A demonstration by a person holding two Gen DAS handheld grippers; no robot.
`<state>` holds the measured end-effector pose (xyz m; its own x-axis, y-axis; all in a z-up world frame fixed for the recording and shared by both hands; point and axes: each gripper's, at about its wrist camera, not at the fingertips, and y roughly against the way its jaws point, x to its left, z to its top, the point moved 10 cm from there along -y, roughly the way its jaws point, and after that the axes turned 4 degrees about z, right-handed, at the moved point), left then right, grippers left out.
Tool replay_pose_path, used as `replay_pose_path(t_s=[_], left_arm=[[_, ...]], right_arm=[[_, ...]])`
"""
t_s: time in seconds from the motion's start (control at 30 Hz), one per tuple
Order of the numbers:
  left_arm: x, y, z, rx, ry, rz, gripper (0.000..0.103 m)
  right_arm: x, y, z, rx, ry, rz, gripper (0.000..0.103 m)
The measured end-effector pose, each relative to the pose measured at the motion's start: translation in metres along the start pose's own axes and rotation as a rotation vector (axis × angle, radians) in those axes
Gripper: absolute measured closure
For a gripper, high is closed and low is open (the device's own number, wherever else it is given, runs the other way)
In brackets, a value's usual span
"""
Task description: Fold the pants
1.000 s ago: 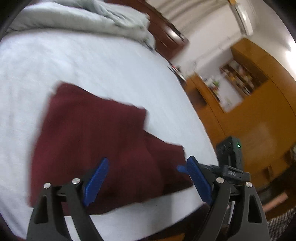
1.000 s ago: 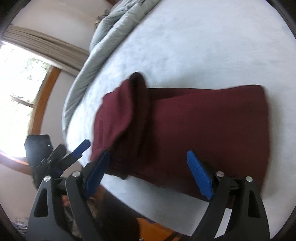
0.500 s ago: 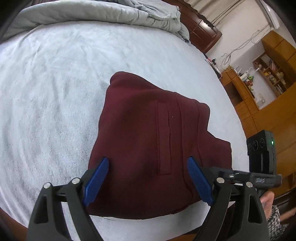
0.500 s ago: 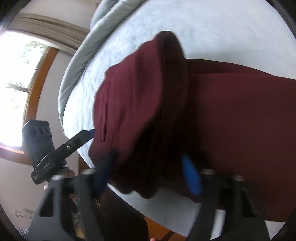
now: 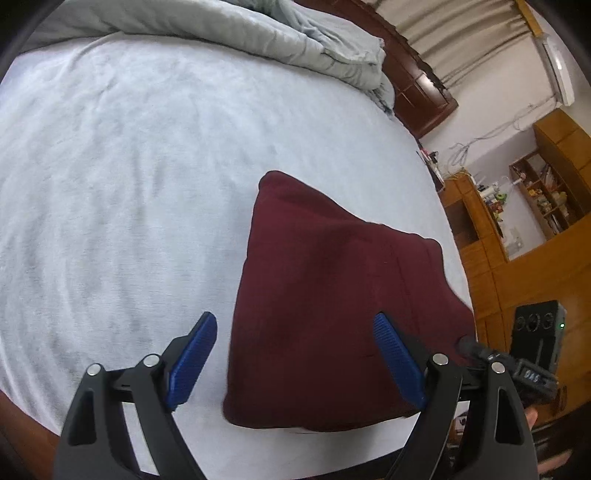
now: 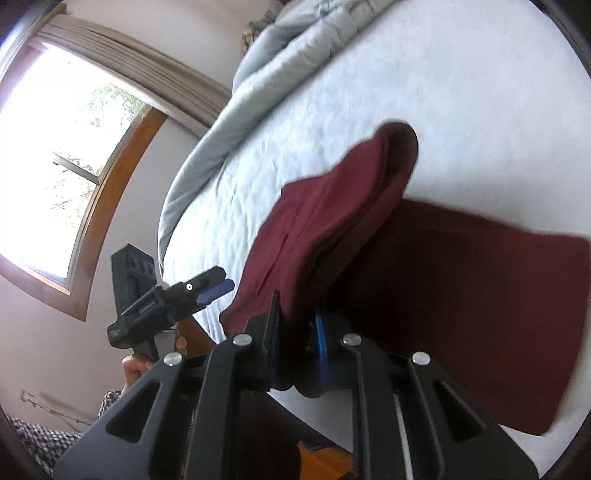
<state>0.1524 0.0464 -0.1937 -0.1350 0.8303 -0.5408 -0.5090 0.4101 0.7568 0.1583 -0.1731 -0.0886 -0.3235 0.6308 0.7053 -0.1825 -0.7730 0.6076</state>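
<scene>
The dark red pants (image 5: 332,302) lie partly folded on the pale blue bed sheet (image 5: 129,166) near its front edge. My left gripper (image 5: 295,354) is open and empty, just in front of the pants' left edge. My right gripper (image 6: 295,339) is shut on the near edge of the pants (image 6: 461,295) and lifts a thick fold (image 6: 351,192) above the flat layer. The right gripper also shows at the right edge of the left wrist view (image 5: 517,369). The left gripper also shows at the left in the right wrist view (image 6: 210,288).
A rumpled grey duvet (image 5: 240,33) lies along the far side of the bed. A dark wooden headboard (image 5: 417,85) and wooden cabinets with shelves (image 5: 517,229) stand to the right. A bright window (image 6: 66,155) is on the left wall. The bed's front edge is close below both grippers.
My right gripper has shut on the pants' near edge and raised a fold. My left gripper has shifted left, so the pants now sit right of its centre.
</scene>
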Motion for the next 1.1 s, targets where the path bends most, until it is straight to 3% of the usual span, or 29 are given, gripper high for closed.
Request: replay_pose_path(t_s=[0.2,0.37,0.57,0.67,0.83,0.97,1.1], left_arm=[[-0.041,-0.015,-0.01,0.04,-0.078,-0.043,0.015],[-0.072,-0.042,-0.026,0.08,-0.163,-0.01,0.015],[-0.069,-0.075,-0.046,0.166,-0.195,0.08,0.015],[-0.063,-0.081,-0.048,0.189,-0.155,0.074,0.015],[-0.051,-0.078,-0.04,0.189,-0.049,0.017,0.015],[-0.05,-0.08,-0.044,0.213,-0.062,-0.004,0.015],[-0.05,-0.084,-0.048,0.224,-0.096,0.025,0.015]], right_arm=[[-0.025,0.065,0.001,-0.063,-0.006,-0.065,0.089],[-0.071,0.105,-0.016,-0.107,-0.072,-0.149,0.089],[-0.142,0.064,-0.067,-0.001,-0.216,-0.175,0.088],[-0.137,0.061,-0.061,-0.042,-0.241,-0.115,0.088],[-0.12,0.059,-0.053,-0.021,-0.137,-0.155,0.088],[-0.138,0.07,-0.058,-0.011,-0.22,-0.154,0.087],[-0.137,0.069,-0.056,0.014,-0.204,-0.195,0.071]])
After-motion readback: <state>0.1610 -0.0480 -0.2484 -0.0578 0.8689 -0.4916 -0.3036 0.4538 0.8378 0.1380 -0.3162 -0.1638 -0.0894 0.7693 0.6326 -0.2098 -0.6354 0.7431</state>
